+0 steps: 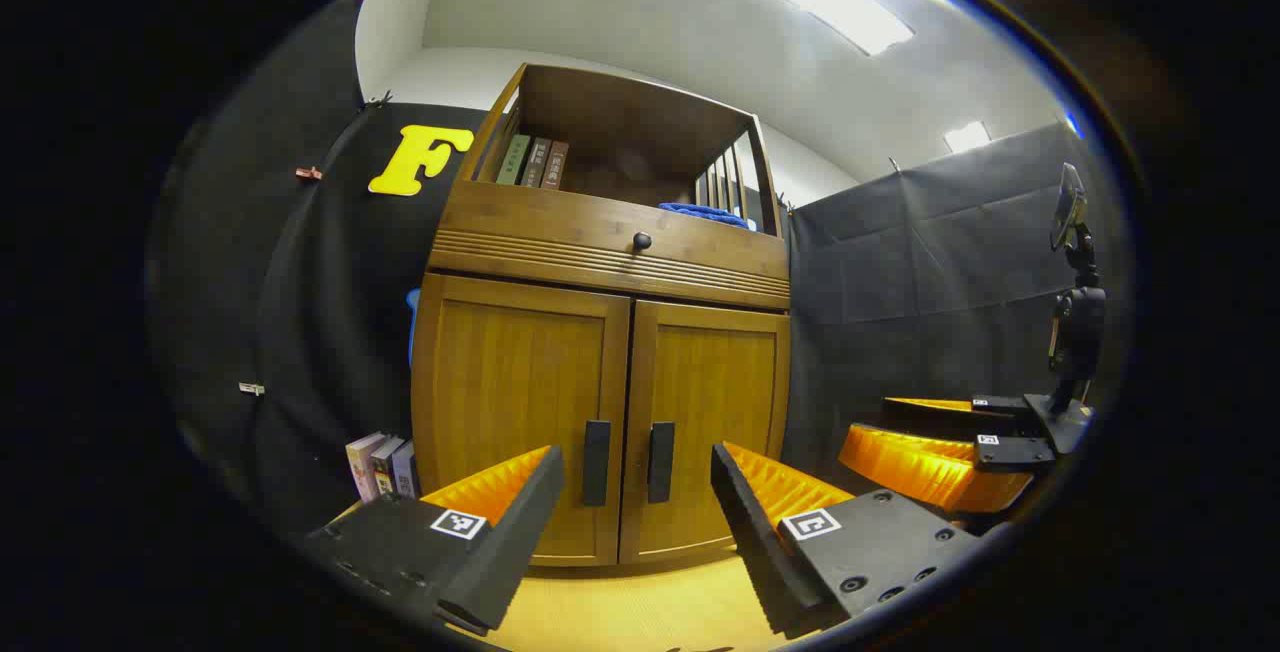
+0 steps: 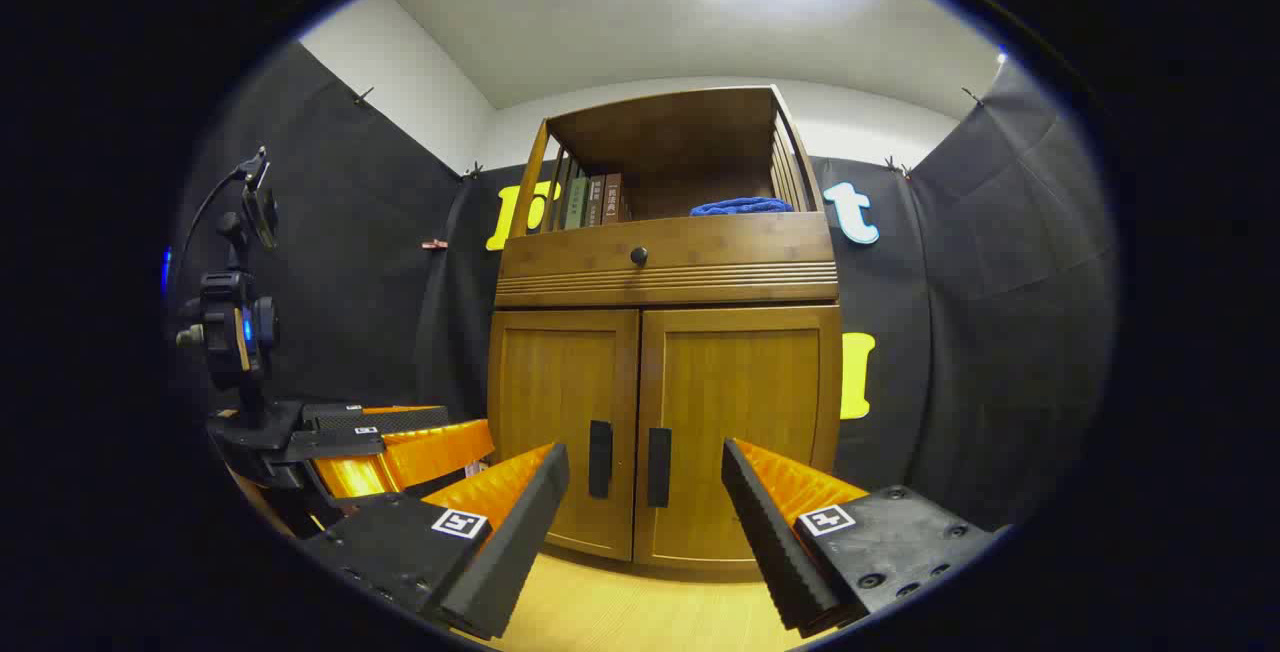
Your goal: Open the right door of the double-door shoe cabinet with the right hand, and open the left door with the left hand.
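Left gripper view looks at the shoe cabinet point(image 1: 608, 352) standing on the floor, both doors closed, with the left gripper point(image 1: 637, 477) spread wide, holding nothing, apart from the cabinet, the left door handle point(image 1: 597, 462) and right door handle point(image 1: 661, 461) framed between its fingers. The right gripper point(image 1: 935, 457) shows to the right of the cabinet, away from it. In the right gripper view the right gripper point(image 2: 645, 477) is likewise spread and empty, short of the cabinet's handles, and the left gripper point(image 2: 390, 447) sits left of the cabinet.
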The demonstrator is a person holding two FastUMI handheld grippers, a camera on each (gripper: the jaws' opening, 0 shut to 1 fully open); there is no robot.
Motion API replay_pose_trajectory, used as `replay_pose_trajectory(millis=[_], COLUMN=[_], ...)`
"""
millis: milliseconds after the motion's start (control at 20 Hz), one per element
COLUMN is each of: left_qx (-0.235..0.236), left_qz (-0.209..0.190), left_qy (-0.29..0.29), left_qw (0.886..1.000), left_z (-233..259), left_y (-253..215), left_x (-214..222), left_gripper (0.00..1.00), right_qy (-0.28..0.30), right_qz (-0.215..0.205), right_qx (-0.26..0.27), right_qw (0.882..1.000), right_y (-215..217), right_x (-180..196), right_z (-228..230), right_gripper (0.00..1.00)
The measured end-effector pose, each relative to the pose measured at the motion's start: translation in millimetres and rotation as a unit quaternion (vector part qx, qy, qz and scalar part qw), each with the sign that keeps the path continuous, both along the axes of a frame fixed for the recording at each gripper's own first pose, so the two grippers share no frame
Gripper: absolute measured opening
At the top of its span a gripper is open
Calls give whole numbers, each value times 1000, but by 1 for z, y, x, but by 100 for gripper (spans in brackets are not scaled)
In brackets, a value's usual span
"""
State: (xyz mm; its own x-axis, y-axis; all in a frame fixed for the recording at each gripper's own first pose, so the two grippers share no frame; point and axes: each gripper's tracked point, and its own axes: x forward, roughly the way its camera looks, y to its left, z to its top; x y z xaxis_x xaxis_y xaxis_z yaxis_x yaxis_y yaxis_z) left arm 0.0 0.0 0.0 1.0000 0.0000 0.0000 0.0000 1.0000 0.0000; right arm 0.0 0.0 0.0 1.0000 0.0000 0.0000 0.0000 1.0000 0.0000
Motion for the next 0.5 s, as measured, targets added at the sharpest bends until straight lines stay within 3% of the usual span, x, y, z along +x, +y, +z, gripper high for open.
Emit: replay_pose_trajectory(millis=[200,500], left_qx=[6,7], left_qz=[-1,0], left_qy=[0,10], left_qw=[1000,1000], left_z=[0,-6], left_y=[-1,1], left_x=[-2,-1], left_gripper=[92,94], right_qy=[6,9], right_qz=[8,0], right_qx=[5,4], right_qw=[1000,1000], right_y=[5,6], right_x=[-1,3], right_z=[-4,-7], right_gripper=[99,97])
